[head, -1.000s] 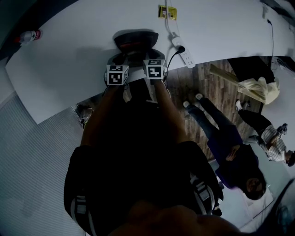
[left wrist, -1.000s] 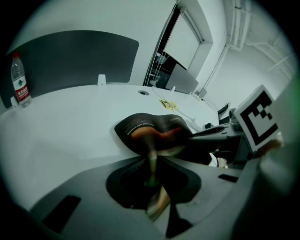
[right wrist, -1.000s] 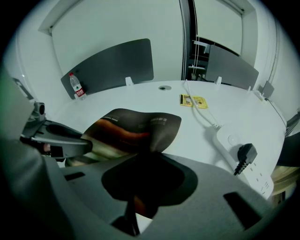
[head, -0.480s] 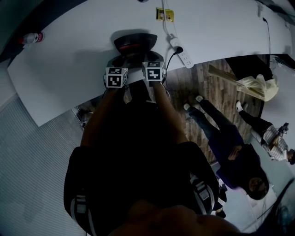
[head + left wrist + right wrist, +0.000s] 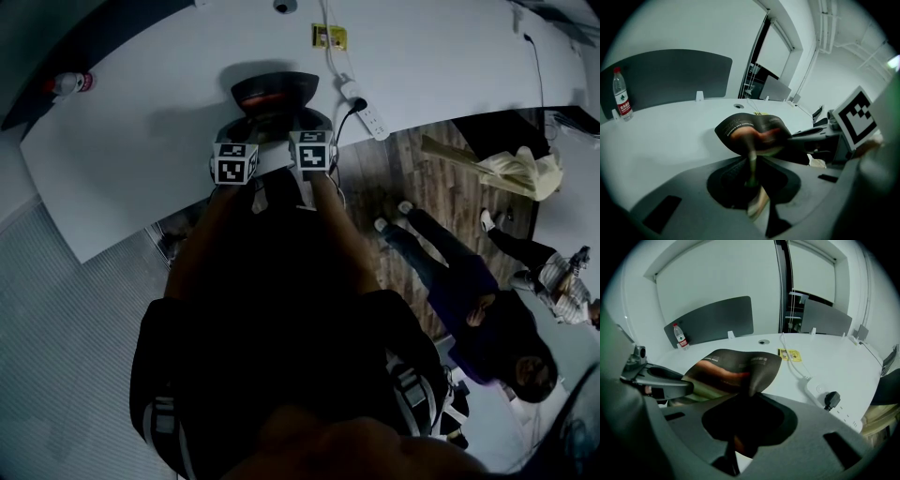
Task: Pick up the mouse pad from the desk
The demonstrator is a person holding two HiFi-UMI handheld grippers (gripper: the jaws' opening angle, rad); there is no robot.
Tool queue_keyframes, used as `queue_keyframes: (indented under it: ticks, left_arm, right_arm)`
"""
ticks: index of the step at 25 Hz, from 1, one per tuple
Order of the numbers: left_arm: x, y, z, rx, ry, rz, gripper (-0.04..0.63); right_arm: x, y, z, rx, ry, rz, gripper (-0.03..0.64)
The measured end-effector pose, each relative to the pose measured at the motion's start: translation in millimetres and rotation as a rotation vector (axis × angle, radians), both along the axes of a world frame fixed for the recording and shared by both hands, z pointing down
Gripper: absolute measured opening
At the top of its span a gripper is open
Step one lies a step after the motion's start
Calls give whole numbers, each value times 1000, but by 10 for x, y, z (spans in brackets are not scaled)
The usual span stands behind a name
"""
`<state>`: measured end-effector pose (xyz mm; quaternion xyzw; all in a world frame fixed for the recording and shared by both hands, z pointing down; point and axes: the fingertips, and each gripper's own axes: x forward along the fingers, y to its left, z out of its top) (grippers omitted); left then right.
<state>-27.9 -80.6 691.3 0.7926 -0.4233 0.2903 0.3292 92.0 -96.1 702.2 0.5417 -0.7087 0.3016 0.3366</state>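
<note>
Head view: dark mouse pad [image 5: 275, 89], curled, raised over the white desk [image 5: 131, 141]; left gripper [image 5: 246, 141] and right gripper [image 5: 302, 131] side by side at its near edge.
Left gripper view: jaws pinching the mouse pad edge.
Right gripper view: jaws clamped on the mouse pad; power strip [image 5: 829, 406] on the desk to the right.

This is an office. A long white desk [image 5: 141, 141] curves through the room, backed by grey divider screens [image 5: 717, 317] on small white clips. A power strip [image 5: 367, 101] with one plug lies on it, near a cable hole [image 5: 762, 341]. Grey carpet [image 5: 66, 328] meets wood floor [image 5: 412, 178].
</note>
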Motion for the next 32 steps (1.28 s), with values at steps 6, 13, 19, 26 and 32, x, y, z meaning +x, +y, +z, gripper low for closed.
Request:
queue_keyframes:
  ticks: [6,13,19,26,32]
  left_arm:
    - [-11,9,-180,41,10,1,54]
    - [-19,-27,-463,108,22,21,54]
    - [-23,-93,-709,158,38,31,52]
    - [-14,-141,-1051,246,61,43,54]
    - [-23,-148,-1326,311,80,46,52]
  right_arm:
    - [-15,-9,-183,46,-12,5,61]
    - [-20,-26,-433,109,-20,16,60]
    - [-16,-76,-704,164,-30,23,60]
    - [8,-96,-1089,257,-58,44,60]
    - [13,-60,-1416,331,-78,50,60]
